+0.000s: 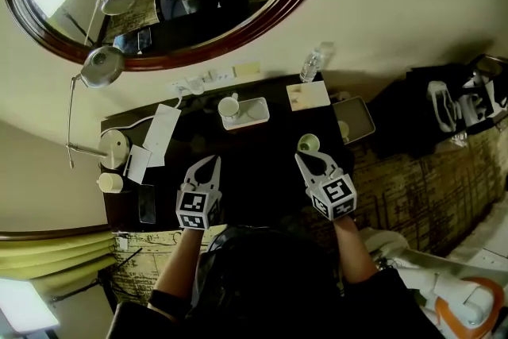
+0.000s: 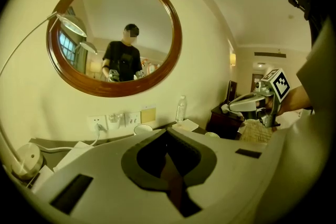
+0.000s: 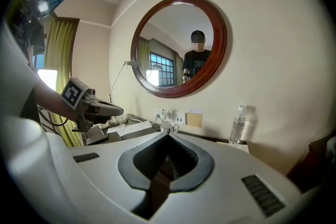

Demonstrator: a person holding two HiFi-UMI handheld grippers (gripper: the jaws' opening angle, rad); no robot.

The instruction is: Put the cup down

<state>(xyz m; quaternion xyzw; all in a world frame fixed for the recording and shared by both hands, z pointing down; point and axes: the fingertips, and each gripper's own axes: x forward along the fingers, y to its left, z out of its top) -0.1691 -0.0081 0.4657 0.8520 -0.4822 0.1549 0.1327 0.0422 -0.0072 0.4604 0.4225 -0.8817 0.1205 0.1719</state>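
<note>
Right gripper (image 1: 305, 161) jaws together, empty, cup (image 1: 308, 143) on desk (image 1: 262, 167) just beyond its tips, left gripper (image 1: 208, 164) alongside, also closed and empty

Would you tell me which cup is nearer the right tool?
The cup directly on the desk, by the right tool; the other cup sits on a tray.

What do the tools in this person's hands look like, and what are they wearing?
The left gripper and right gripper are alike: pale grey shells with two curved jaws tapering to a point, dark-lined inside, and a cube of black-and-white square markers at the back. The person wears a black short-sleeved top.
</note>
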